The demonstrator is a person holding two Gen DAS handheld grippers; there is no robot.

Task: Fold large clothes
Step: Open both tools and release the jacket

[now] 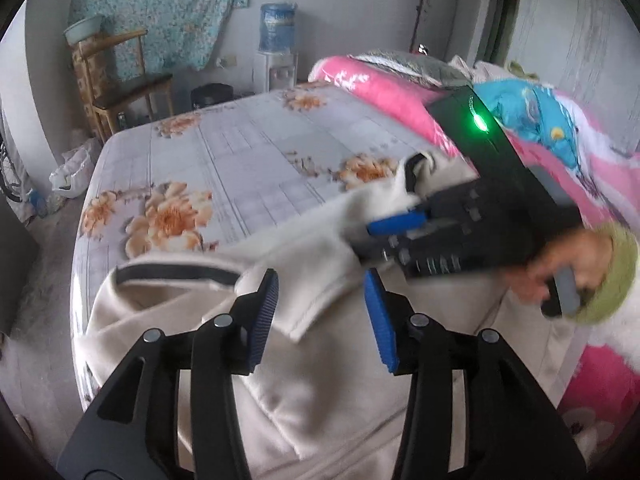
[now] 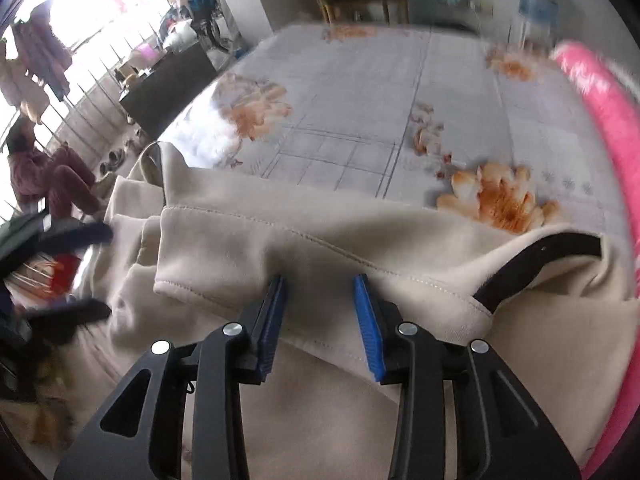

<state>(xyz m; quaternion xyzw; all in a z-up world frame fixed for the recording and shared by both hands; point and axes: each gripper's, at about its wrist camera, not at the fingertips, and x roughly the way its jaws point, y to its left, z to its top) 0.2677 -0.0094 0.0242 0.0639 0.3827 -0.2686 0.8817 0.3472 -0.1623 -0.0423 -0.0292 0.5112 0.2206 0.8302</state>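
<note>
left gripper (image 1: 322,322): jaws parted, angled down | right gripper (image 2: 320,326): same

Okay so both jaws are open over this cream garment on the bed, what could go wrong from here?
1. The folded flap lies loose between the right gripper's open jaws; with nothing pinning it, it may slide or unfold.
2. The cream garment reaches the bed's near edge, so a tug could drag it off.
3. The left gripper sits close to the right one, so they might bump.
</note>
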